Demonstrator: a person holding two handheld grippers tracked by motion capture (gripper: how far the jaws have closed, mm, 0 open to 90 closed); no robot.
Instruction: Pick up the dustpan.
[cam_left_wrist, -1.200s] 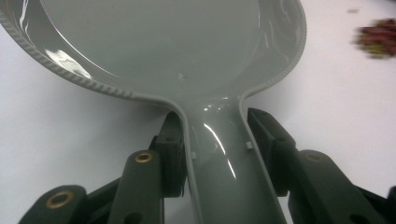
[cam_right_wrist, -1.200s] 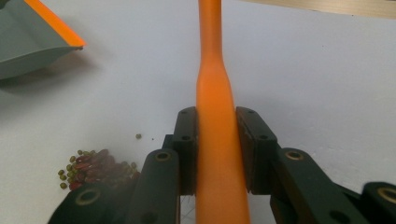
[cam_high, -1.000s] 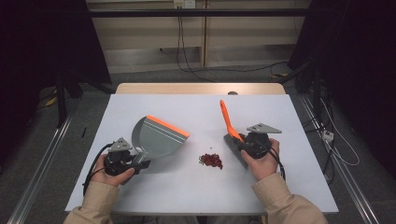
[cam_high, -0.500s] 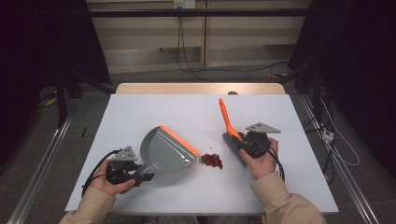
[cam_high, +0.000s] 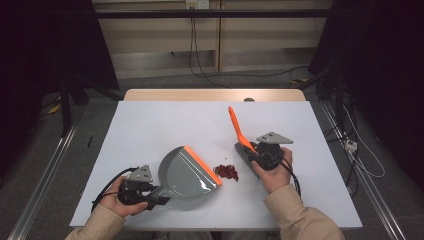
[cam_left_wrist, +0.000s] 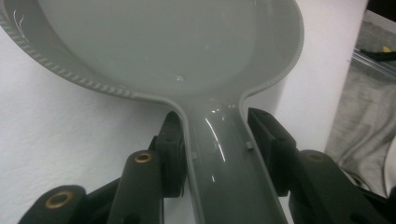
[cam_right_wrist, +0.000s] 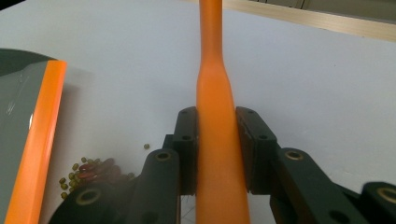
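Observation:
A grey dustpan (cam_high: 186, 176) with an orange lip (cam_high: 202, 165) lies on the white table (cam_high: 150, 125). My left gripper (cam_high: 158, 199) is shut on its handle (cam_left_wrist: 219, 158) at the front left. The pan's bowl (cam_left_wrist: 163, 46) spreads out beyond the jaws. A small pile of red and green beans (cam_high: 227, 171) lies just right of the lip. My right gripper (cam_high: 250, 150) sits right of the pile, shut on an orange brush handle (cam_high: 234, 124) that points up and away. In the right gripper view the handle (cam_right_wrist: 215, 116) runs between the jaws, with the beans (cam_right_wrist: 88, 170) and the lip (cam_right_wrist: 39, 140) at the left.
The table's far wooden edge (cam_high: 210, 94) borders a floor with cables (cam_high: 200, 70). Metal rails (cam_high: 45, 170) run along both sides. Open white surface stretches behind the dustpan and the pile.
My left gripper has carried the dustpan toward the front and the right, bringing its orange lip down beside the beans. The right gripper and the brush handle have hardly moved.

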